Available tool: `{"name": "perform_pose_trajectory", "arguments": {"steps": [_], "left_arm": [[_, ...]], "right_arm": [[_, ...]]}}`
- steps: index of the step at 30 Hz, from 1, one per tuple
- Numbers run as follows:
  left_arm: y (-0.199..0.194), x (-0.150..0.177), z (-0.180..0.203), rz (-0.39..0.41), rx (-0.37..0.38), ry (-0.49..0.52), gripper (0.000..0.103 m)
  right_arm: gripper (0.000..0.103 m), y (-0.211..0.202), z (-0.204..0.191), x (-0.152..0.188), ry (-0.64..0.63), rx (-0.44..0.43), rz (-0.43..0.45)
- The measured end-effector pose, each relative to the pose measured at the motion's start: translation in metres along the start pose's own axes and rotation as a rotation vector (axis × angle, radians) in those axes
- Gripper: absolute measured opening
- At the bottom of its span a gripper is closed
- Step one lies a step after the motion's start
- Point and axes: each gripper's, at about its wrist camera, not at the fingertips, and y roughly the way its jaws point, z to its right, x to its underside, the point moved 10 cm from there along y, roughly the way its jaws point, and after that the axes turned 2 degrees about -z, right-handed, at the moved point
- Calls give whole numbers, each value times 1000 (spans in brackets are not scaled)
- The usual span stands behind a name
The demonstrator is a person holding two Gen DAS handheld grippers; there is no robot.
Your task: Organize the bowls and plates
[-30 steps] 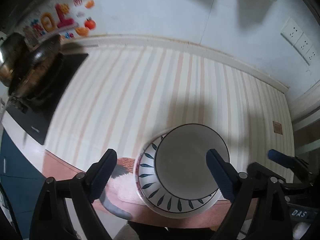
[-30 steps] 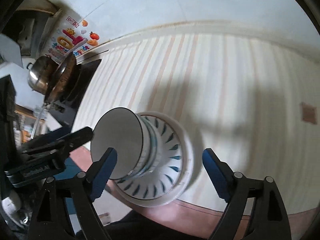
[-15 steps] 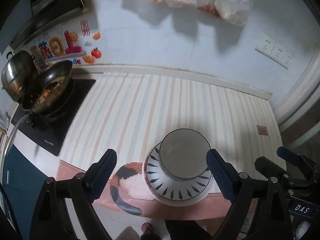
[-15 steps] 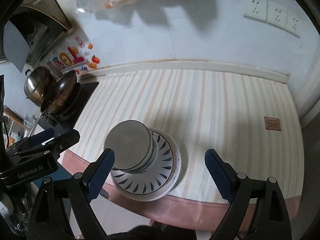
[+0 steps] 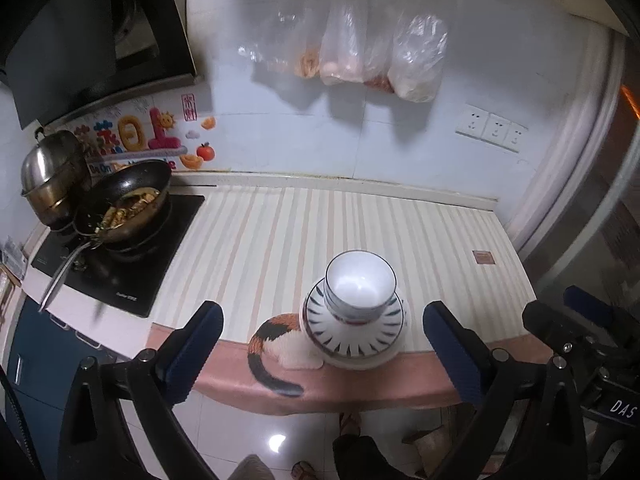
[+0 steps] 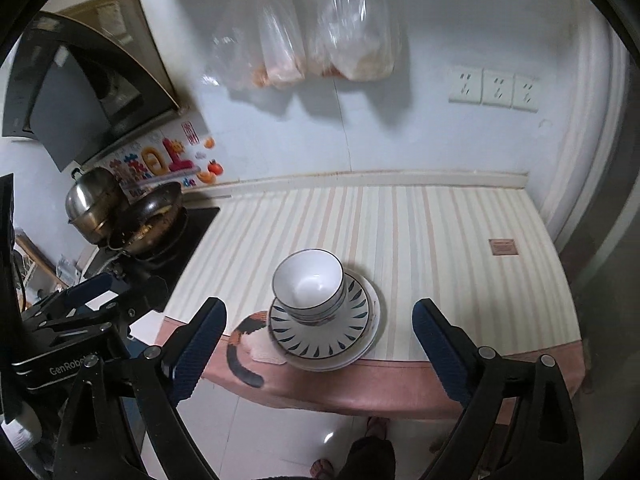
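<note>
The left gripper [image 5: 322, 350], black-armed with dark blue padded fingers [image 5: 196, 344], stands with its jaws spread wide and has just been opening further, with nothing between the pads. From its wrist camera, the stack of white bowls [image 5: 360, 290] with dark rims sits nested on a white plate with blue leaf-shaped marks around its rim [image 5: 352, 336], near the front edge of the cream and peach striped countertop [image 5: 280, 240]; the plate partly overlaps a calico cat-shaped mat [image 5: 276, 344] that hangs over the edge. To the left, a dark frying pan holding food [image 5: 128, 204] rests on a black cooktop [image 5: 120, 264], beside a steel lidded pot [image 5: 52, 176]. The right gripper [image 6: 318, 350] likewise has its blue fingers [image 6: 438, 344] far apart, jaws just widened, empty. From its camera the bowls [image 6: 310, 284] and patterned plate [image 6: 320, 332] lie between and beyond the fingers, not touching them. Clear plastic bags [image 6: 320, 40] hang on the white wall, and three white wall sockets [image 6: 494, 88] sit to the right.
</note>
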Motion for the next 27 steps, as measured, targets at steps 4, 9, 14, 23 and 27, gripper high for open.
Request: {"name": "perform_pose_trajectory", "arguments": {"steps": [4, 9, 14, 23, 27], "left_arm": [[-30, 18, 0, 19, -4, 18, 102], [-58, 40, 2, 38, -17, 33, 102], [-74, 60, 2, 40, -9, 18, 102], [-90, 74, 6, 60, -14, 24, 102], [-92, 75, 6, 62, -12, 25, 102]], "right_arm": [[98, -43, -11, 23, 2, 20, 47], [98, -85, -17, 55, -5, 49, 81], [99, -120, -16, 83, -7, 76, 110], [99, -150, -8, 110, 0, 103, 115], [99, -153, -5, 110, -2, 107, 118]]}}
